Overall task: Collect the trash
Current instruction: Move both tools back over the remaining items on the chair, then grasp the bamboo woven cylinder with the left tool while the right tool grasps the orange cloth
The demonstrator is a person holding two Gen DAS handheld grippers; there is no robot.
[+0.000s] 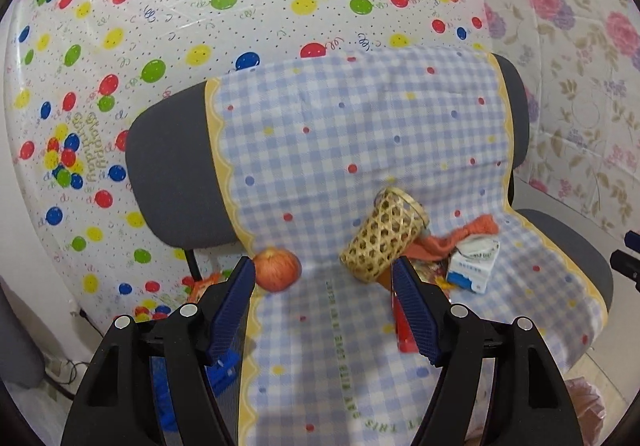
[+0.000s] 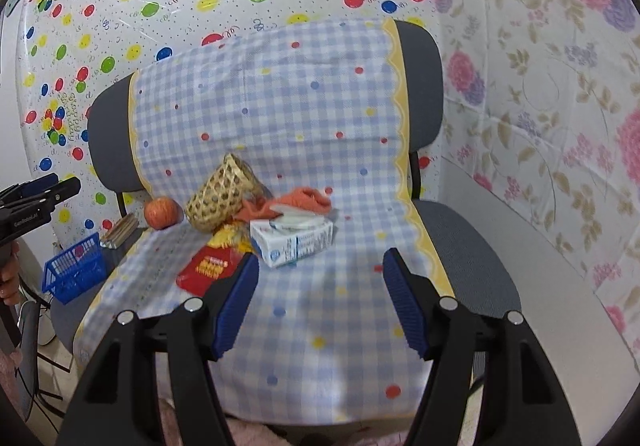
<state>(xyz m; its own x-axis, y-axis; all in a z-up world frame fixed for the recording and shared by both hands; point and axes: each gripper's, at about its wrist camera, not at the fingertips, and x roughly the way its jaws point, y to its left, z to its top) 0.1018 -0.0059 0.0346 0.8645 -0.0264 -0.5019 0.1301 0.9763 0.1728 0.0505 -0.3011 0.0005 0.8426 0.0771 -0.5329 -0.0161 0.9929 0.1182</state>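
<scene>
I am holding both hand-held grippers, left point(image 1: 324, 282) and right point(image 2: 320, 274), wide and empty. The carton point(image 2: 292, 240), red packet point(image 2: 208, 268) and orange rag point(image 2: 300, 200) are lying at frame center beside the basket point(image 2: 222, 196) on the chair point(image 2: 472, 246).

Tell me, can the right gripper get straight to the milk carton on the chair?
Probably yes. The right gripper is open, and only bare checkered cloth lies between it and the milk carton.

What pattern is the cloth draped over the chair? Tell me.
Blue-and-white check cloth with coloured dots, yellow edging; right wrist view.
</scene>
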